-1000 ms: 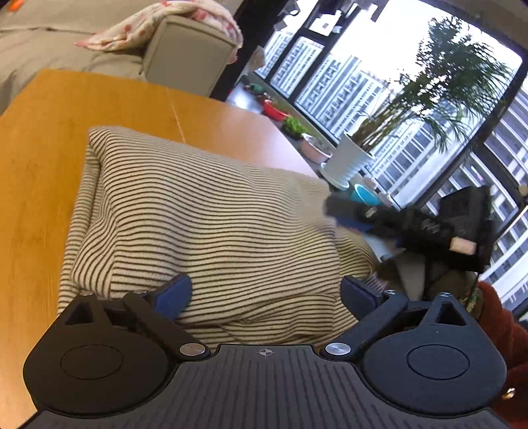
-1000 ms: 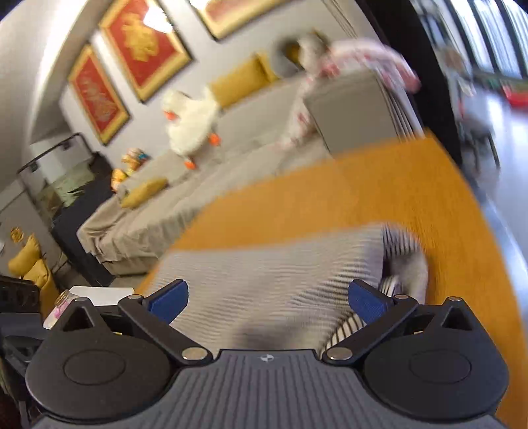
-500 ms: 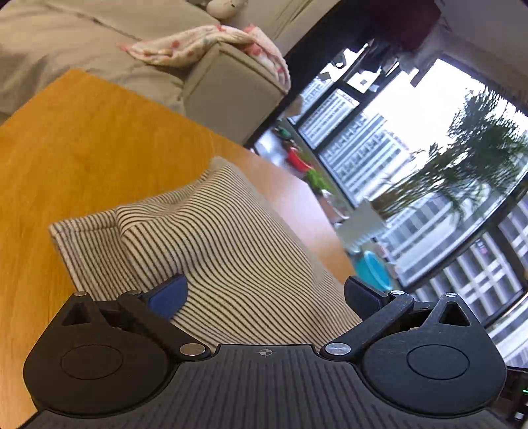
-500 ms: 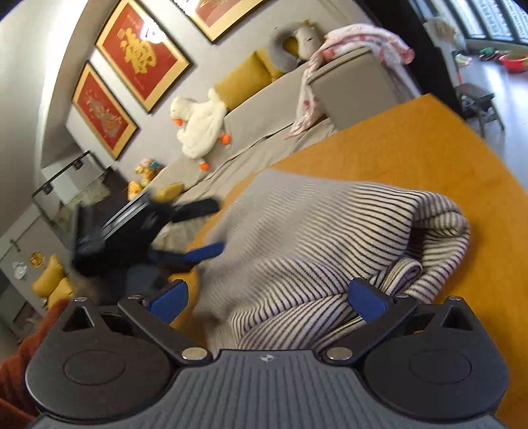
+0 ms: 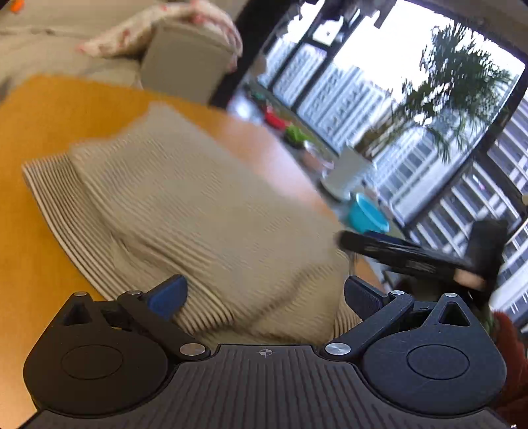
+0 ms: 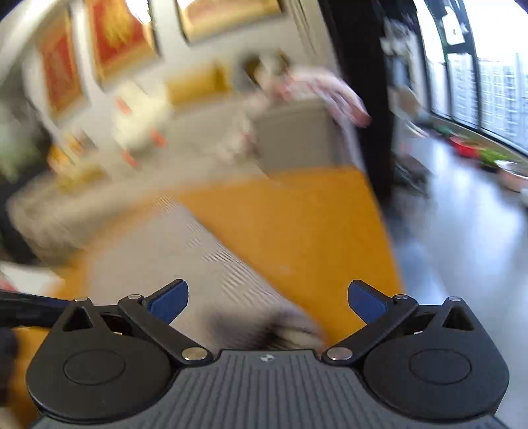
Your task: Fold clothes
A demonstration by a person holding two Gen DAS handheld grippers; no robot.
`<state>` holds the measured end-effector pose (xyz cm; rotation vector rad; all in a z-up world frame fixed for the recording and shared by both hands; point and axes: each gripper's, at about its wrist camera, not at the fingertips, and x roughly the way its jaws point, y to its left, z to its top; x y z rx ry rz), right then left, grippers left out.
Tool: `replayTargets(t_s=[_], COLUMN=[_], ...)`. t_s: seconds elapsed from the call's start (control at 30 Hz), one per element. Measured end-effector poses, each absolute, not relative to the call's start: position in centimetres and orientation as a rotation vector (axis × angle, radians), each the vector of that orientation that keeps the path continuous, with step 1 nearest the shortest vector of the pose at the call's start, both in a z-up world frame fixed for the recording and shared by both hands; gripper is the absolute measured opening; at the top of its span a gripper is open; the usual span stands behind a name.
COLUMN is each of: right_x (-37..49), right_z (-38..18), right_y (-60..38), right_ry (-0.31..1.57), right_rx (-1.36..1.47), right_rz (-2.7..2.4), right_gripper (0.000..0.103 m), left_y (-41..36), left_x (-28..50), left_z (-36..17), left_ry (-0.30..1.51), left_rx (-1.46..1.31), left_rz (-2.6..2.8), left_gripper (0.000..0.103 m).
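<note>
Two spread hand-held grippers, left, right, striped garment between

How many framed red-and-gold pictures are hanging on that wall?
3, all in the right wrist view: one at far left, one beside it, one top centre, cut off by the frame edge. Blur is heavy; more may lie out of view.

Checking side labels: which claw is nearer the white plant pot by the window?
Right. The right claw sits at the striped garment's window-side edge, toward the plant pot; the left claw is across the garment, farther from it.
</note>
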<state>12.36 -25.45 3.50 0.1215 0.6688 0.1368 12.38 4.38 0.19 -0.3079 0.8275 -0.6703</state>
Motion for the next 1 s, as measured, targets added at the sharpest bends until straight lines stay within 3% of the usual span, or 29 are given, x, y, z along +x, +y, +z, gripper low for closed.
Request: replayTargets(t_s=[0.47, 0.7, 0.87, 1.0], right_x=[8.0, 7.7, 7.7, 8.6], right_z=[2.2, 2.2, 3.3, 6.2], right_y=[-18.6, -18.5, -19.1, -21.6], right_ry=[0.718, 0.724, 0.788, 0.661], right_rx=[0.079, 0.086, 0.042, 0.114], right_rz=[0.312, 0.361, 0.465, 0.397], right_gripper=[0.103, 0.103, 0.103, 0.103], left_y=[5.2, 3.4, 3.7, 4.4], left_x=[18.4, 14.8, 12.9, 12.8], left_z=[-0.6, 0.3, 0.1, -0.2], left_ry=[0.766, 0.74, 0.74, 0.737], left_rx=[-0.296, -0.028, 0.018, 0.01], left_rz=[-0.575, -0.473, -0.46, -0.468], left_gripper=[0.103, 0.103, 0.103, 0.103])
